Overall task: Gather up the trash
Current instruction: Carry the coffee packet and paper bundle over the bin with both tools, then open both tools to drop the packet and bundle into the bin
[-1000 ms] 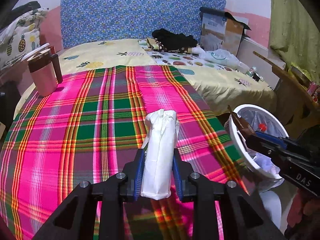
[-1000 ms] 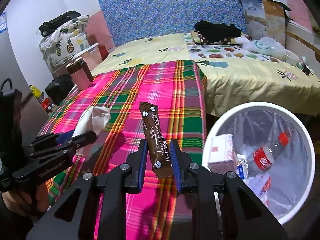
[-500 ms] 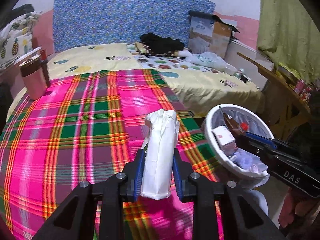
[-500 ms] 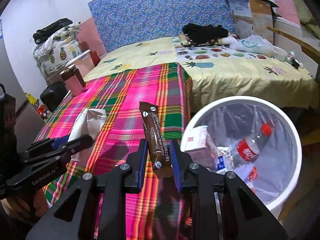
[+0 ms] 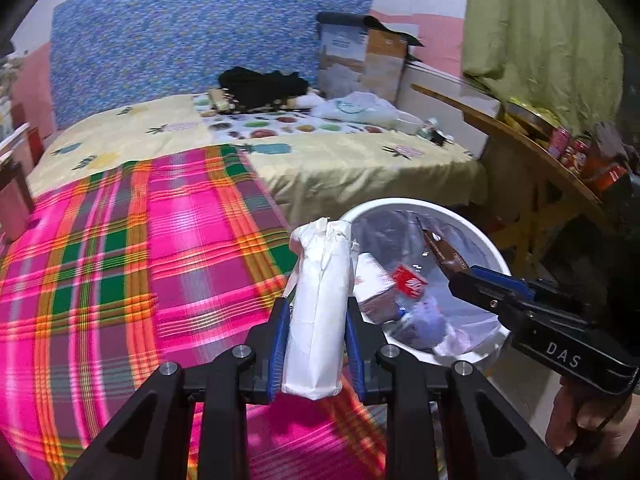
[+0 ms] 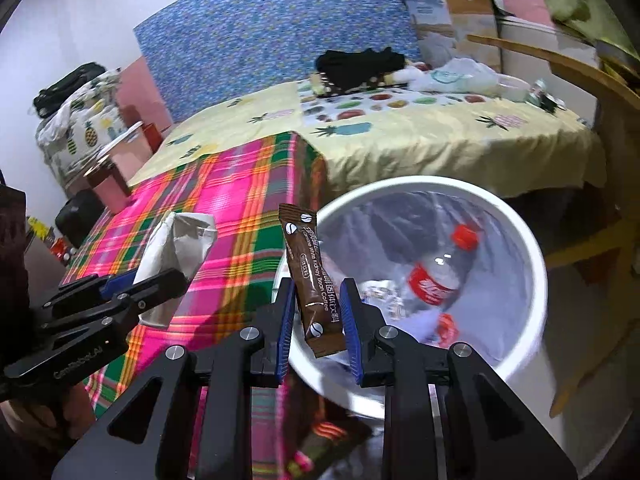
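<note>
My left gripper (image 5: pixel 316 312) is shut on a white paper bag (image 5: pixel 320 304), held upright at the bed's edge beside the white trash bin (image 5: pixel 404 206). The bag also shows in the right wrist view (image 6: pixel 176 252). My right gripper (image 6: pixel 318 304) is shut on a brown coffee sachet (image 6: pixel 314 276), held over the near rim of the bin (image 6: pixel 536 280). The sachet and right gripper show in the left wrist view (image 5: pixel 444 254) above the bin's right side. The bin holds a plastic bottle (image 6: pixel 440 276), a small carton (image 5: pixel 372 284) and other waste.
A pink plaid cloth (image 5: pixel 132 248) covers the near bed, with a yellow sheet (image 5: pixel 360 160) beyond. A wooden table (image 5: pixel 532 160) with cans stands right of the bin. A pink cup (image 6: pixel 112 184) stands at the bed's left edge.
Both grippers have moved right toward the bin with their loads. The sachet now hangs over the bin's rim, and the bag has come to the bed's edge next to the bin.
</note>
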A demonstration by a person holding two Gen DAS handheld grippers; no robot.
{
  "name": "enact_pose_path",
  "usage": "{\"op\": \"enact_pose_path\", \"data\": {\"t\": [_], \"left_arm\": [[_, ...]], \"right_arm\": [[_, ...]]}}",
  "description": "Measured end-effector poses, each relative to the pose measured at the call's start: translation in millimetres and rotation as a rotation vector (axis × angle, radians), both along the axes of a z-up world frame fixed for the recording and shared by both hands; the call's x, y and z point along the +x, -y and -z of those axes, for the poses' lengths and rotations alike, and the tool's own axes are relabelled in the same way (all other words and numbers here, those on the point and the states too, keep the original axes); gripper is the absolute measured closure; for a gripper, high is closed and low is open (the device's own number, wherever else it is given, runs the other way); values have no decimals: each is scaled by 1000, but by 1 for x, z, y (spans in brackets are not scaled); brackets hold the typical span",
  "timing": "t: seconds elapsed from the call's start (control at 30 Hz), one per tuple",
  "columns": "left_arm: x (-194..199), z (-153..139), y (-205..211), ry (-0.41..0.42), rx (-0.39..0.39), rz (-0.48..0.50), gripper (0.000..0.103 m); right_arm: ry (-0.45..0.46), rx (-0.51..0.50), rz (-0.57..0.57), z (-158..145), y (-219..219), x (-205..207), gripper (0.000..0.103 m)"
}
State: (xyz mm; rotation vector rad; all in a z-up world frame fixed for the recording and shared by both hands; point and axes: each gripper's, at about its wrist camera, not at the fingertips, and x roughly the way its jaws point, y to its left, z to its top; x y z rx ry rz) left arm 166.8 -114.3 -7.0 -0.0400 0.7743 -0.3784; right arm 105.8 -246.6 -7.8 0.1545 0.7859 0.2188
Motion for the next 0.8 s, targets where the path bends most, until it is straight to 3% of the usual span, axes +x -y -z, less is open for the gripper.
{"op": "enact_pose_path", "data": {"t": [0.33, 0.8], "left_arm": [[18, 15, 49, -33, -5, 115, 76], [33, 24, 85, -43, -2, 195, 73]], "right_arm": [[-45, 3, 97, 12, 35, -1, 79], [-102, -4, 152, 24, 58, 1, 79]]}}
